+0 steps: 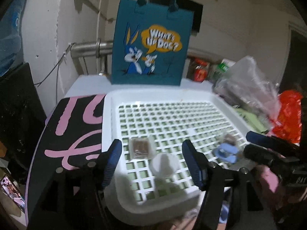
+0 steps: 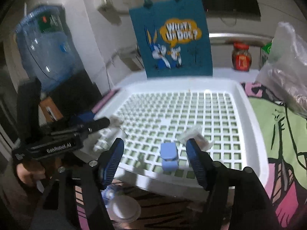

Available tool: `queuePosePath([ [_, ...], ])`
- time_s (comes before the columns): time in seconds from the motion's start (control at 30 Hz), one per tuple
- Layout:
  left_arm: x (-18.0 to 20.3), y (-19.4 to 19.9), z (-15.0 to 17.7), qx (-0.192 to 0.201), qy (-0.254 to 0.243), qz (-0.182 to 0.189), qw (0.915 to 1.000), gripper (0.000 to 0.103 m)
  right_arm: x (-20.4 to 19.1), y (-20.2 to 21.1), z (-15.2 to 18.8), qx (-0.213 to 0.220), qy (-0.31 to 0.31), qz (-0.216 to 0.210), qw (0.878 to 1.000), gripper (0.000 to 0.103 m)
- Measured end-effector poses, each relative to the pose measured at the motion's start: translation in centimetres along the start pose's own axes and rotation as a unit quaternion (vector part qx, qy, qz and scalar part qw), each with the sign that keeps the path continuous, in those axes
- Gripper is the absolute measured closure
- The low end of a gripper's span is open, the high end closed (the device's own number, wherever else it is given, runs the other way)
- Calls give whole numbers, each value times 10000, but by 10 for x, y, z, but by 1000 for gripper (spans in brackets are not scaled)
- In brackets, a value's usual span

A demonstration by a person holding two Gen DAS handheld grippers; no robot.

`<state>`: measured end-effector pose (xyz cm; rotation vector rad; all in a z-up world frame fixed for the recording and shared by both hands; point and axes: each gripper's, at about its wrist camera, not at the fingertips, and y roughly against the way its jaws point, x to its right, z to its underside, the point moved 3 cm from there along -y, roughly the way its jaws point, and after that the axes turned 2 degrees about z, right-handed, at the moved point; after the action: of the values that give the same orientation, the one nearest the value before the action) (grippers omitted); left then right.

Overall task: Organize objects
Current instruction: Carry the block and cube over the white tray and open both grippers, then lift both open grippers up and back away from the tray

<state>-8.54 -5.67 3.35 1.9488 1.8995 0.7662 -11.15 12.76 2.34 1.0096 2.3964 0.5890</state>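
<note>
A small blue clip [image 2: 168, 158] lies in the white tray [image 2: 251, 126] with square holes, near the front edge. The right tongs [image 2: 155, 153] hang over it, wide open, touching nothing. A white bottle [image 1: 165, 165] and a little clear packet with something brown [image 1: 141, 147] lie in the tray too, between the fingers of the left tongs [image 1: 151, 152], which are also open and hold nothing. Behind the tray stands a blue bag with a cartoon rabbit [image 1: 151, 48].
</note>
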Motion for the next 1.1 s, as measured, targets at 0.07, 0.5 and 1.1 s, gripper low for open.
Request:
queuePosePath([
  [0.07, 1, 8, 0, 85, 25, 33, 10000, 38, 5, 14, -4, 266, -141, -42, 9995, 22],
  [0.5, 17, 40, 20, 214, -43, 271, 9994, 38, 51, 84, -5, 1116, -866, 92, 9899, 17],
  [1.1, 37, 58, 50, 65, -252, 405, 9988, 38, 47, 99, 34, 880, -622, 200, 9940, 17],
])
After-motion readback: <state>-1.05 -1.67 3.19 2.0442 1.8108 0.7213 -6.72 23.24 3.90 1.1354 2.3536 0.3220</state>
